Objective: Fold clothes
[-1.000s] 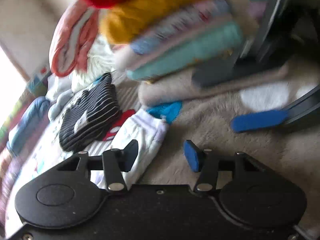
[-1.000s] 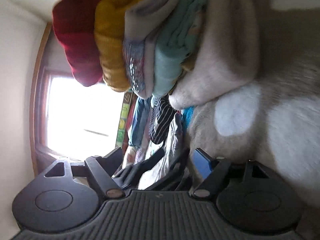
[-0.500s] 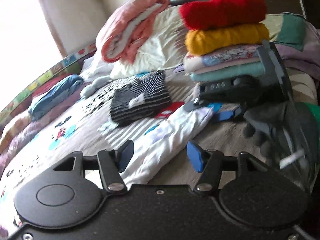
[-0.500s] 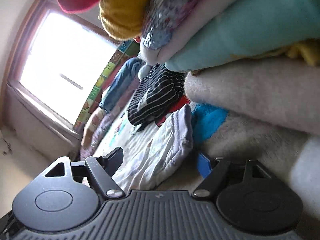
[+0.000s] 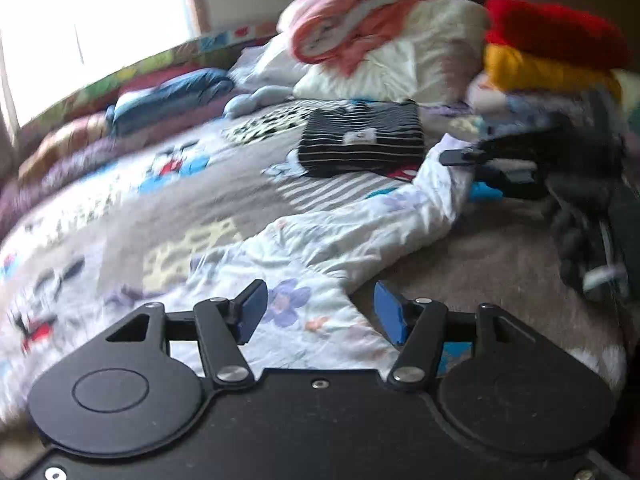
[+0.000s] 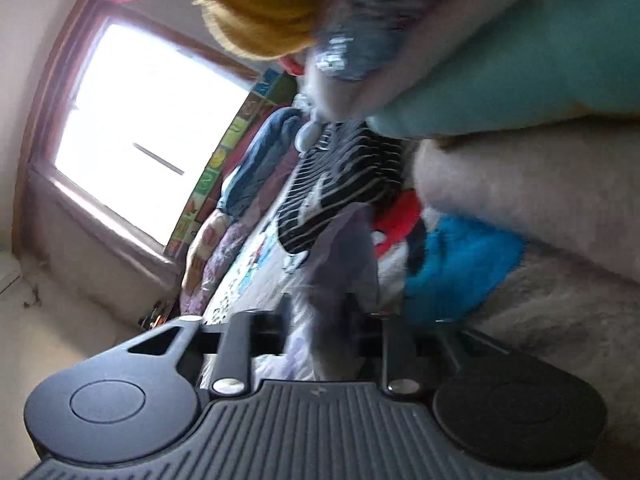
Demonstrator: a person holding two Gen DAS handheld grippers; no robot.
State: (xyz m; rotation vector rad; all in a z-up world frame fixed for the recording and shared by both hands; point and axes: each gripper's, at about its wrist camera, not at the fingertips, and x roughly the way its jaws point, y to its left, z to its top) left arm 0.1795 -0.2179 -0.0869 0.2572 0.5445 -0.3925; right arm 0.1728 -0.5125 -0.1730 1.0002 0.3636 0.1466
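My right gripper [image 6: 324, 332] is closing on the floral garment [image 6: 344, 248]; my left gripper [image 5: 316, 312] hangs released above its other end.

I am in a home bedroom. Ahead of my left fingers [image 5: 252, 310] a bed [image 5: 160, 216] spreads under a cartoon-print cover, pillows [image 5: 400, 68] heaped at its far end. Beyond my right fingers [image 6: 236, 352] a wood-framed window [image 6: 148, 128] glows bright. Folded clothes [image 5: 552, 52] stack up on the bed, far right of my left fingers.
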